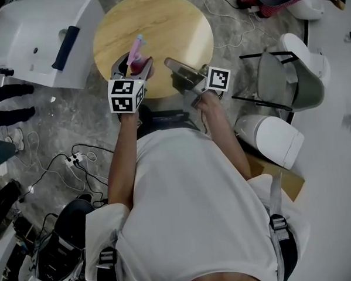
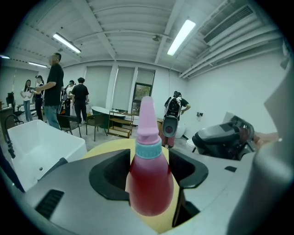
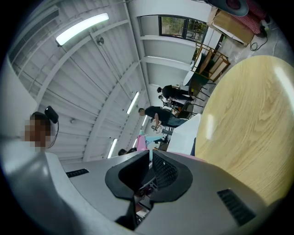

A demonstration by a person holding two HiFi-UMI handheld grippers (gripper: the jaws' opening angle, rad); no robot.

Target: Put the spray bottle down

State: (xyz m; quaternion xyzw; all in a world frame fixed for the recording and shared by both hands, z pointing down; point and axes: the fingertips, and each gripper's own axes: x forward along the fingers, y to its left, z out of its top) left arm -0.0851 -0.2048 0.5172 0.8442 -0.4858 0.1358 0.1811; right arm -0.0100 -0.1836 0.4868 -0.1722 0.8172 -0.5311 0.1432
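Item, my left gripper [image 1: 133, 67]: forearm reached forward, jaws level and clenched on the red body of the spray bottle [image 2: 149, 179], which stands upright with its pink nozzle up. The bottle is over the near part of the round wooden table [image 1: 175, 22]; I cannot tell whether its base touches the wood. To set down well, I judge: lower straight, keep it vertical, release only once seated. Item, my right gripper [image 3: 149, 172]: beside the left, over the table's near edge, jaws closed on nothing.

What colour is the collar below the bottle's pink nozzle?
Pale teal collar, best seen in the left gripper view.
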